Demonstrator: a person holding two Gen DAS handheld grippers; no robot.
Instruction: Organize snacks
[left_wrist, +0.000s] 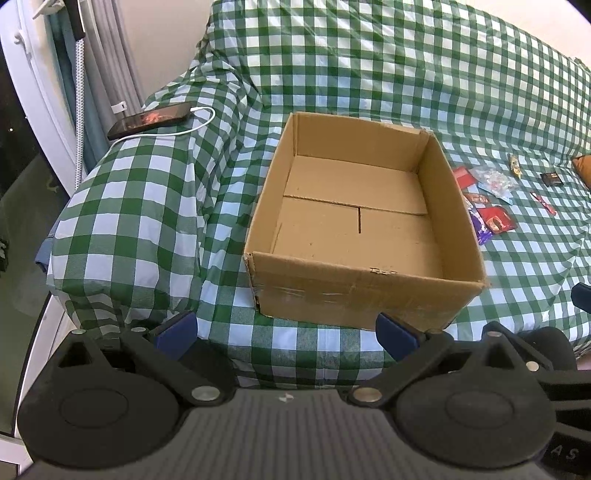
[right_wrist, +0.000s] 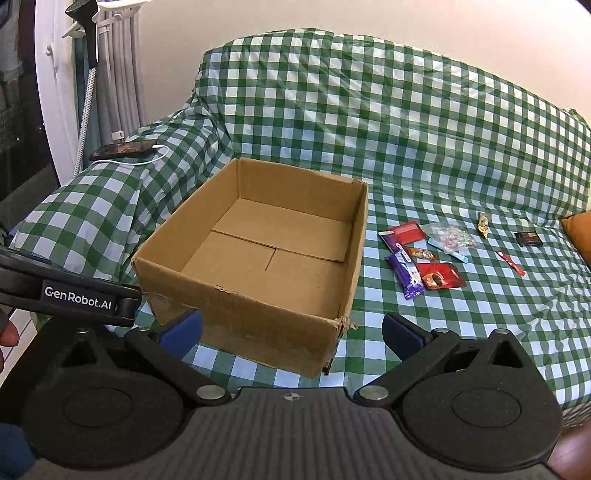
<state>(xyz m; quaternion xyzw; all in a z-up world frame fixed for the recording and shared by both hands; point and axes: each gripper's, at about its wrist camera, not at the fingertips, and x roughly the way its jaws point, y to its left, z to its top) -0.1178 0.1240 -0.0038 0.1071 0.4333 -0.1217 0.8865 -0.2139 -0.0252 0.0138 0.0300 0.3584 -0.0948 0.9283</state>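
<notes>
nothing is packed yet: the cardboard box sits empty on the sofa, snacks lie just right of it, both grippers' fingers spread wide, holding nothing.

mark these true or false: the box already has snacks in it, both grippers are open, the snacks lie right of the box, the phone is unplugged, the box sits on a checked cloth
1. The cardboard box already has snacks in it. False: it is empty.
2. Both the left gripper and the right gripper are open. True.
3. The snacks lie right of the box. True.
4. The phone is unplugged. False: a white cable runs into it.
5. The box sits on a green checked cloth. True.
</notes>
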